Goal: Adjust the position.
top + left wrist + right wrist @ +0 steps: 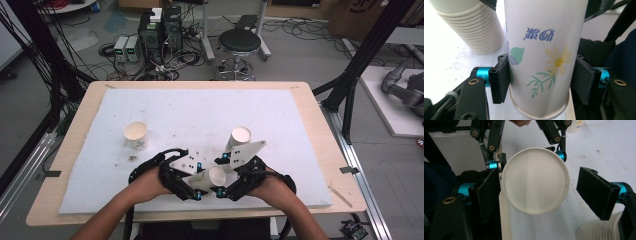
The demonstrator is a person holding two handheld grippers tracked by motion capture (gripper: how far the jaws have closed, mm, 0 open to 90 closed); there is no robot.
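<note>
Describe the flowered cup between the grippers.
The cup is white paper printed with a daisy, green leaves and blue characters, rim rolled. It lies roughly level above the table's near edge. The left hand-held gripper clamps its sides; its plain base faces the open right hand-held gripper, whose left pad sits at its edge.

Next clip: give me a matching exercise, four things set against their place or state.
1 flower-printed white paper cup
2 ribbed stack of white paper cups
3 lone white paper cup
4 right tool

A open, pads off the cup
B upright at the left of the white mat
C clamped in the left tool
D just beyond the right tool

Pairs: 1-C, 2-D, 3-B, 4-A
</note>
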